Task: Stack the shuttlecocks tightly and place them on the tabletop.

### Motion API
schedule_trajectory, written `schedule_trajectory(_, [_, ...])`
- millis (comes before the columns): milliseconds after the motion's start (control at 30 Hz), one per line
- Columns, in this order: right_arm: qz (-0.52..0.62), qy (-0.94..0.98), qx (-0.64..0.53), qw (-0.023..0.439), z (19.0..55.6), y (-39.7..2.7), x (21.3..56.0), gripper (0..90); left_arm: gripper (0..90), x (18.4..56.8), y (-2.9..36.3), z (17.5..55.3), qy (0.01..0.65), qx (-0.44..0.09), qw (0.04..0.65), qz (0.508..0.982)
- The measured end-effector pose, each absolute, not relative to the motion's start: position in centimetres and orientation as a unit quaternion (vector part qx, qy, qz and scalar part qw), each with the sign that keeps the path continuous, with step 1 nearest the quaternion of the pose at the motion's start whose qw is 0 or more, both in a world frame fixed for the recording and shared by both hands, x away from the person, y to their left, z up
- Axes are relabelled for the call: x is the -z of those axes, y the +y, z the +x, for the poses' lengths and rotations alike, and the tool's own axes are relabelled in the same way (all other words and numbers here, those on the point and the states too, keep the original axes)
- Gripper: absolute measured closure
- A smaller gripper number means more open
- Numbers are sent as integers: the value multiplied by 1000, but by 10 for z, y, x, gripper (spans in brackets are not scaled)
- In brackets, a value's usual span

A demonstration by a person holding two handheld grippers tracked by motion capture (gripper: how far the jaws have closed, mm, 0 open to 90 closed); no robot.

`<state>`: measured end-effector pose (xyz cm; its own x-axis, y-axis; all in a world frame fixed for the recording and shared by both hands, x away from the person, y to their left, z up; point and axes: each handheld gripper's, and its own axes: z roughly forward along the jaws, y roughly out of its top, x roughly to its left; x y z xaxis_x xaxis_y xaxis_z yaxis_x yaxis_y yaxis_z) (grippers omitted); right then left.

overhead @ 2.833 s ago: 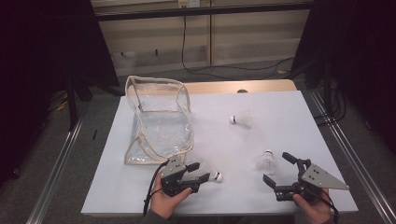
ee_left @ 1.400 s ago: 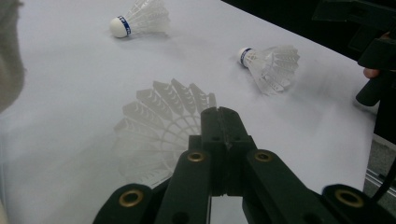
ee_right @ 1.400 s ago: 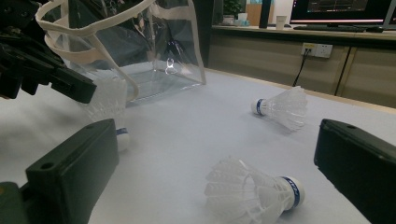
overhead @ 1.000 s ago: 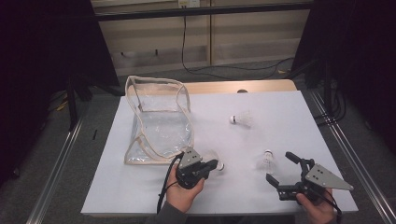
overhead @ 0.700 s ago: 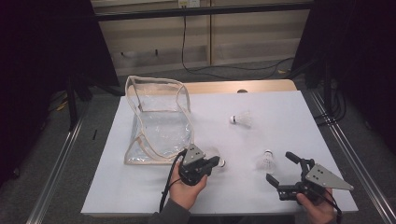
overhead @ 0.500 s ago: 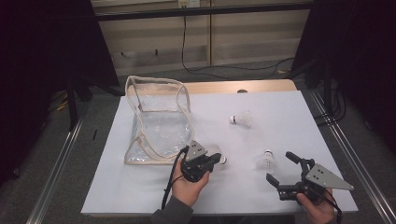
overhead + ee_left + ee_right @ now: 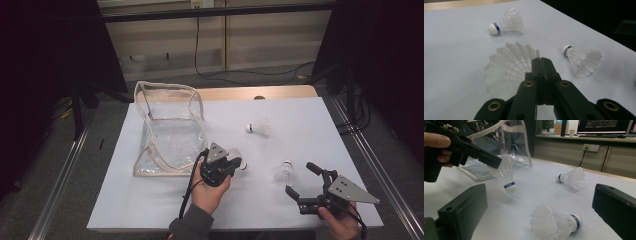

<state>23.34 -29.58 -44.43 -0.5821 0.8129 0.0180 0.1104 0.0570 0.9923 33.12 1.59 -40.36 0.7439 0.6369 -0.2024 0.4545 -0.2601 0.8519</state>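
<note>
Gripping a shuttlecock (image 7: 506, 176) skirt, left tongs (image 7: 235, 163) angle bagward.

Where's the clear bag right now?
In the high view the clear bag lies on the left part of the white table, just beyond the left hand-held gripper, which holds a shuttlecock.

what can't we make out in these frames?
- Held shuttlecock: cork hidden in the left gripper view, behind its own skirt and the left gripper.
- Bag: contents unclear in the high view, clear plastic glares.
- Right gripper: jaw tips cut off by the right gripper view's edges.
- Near shuttlecock: band print too small in the high view.
</note>
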Motion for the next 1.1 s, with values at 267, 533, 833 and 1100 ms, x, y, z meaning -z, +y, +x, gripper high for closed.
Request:
schedule_trajectory(267, [348,663,-593,296,233,-296,444,0,900,400,5,341,345,-94,497,791])
schedule_trajectory(533, [349,662,-593,297,233,-297,444,0,900,398,-6,347,348,-94,495,791])
schedule_trajectory(833, [348,662,-593,297,233,-297,444,0,900,396,-15,358,359,-98,490,788])
schedule_trajectory(1100, [348,662,-593,297,233,-298,443,0,900,397,-17,367,369,-106,486,785])
